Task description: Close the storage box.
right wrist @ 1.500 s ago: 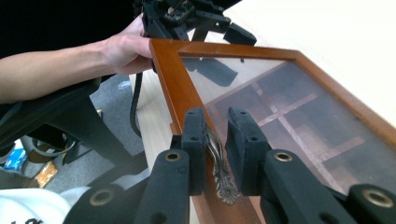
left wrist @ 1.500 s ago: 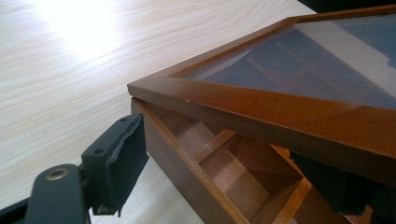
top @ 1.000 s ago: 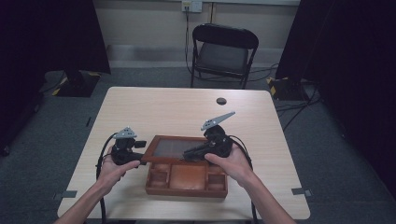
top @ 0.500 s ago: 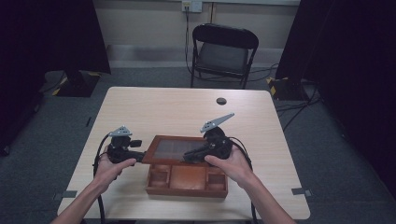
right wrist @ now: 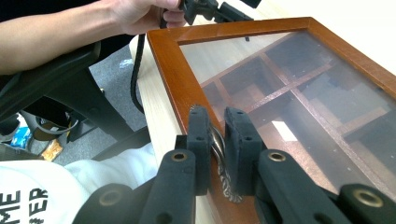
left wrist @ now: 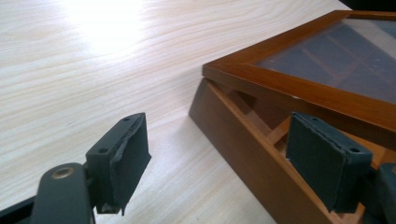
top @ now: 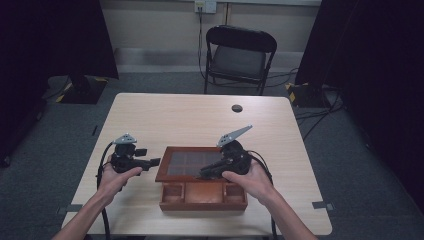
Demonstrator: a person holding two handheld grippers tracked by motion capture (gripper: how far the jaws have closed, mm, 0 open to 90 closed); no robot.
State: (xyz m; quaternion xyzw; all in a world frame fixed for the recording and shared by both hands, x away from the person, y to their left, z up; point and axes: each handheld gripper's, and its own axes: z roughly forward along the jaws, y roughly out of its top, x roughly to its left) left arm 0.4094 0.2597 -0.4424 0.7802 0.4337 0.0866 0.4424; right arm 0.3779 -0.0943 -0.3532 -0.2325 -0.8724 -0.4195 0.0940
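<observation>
While the left gripper (top: 154, 162) sits on the pale surface (top: 165, 120) with its jaws spread apart just beside the wooden box (top: 202, 196), the box's glass-paned lid (top: 187, 164) stands partly lifted. Through the glass and along the near edge, the divided compartments look empty. At the right, the right gripper (right wrist: 217, 144) is clamped on the small metal handle (right wrist: 219, 151) at the lid's front rim. Compared with a second ago, the lid sits about as high, and the left gripper has edged nearer the box's corner.
</observation>
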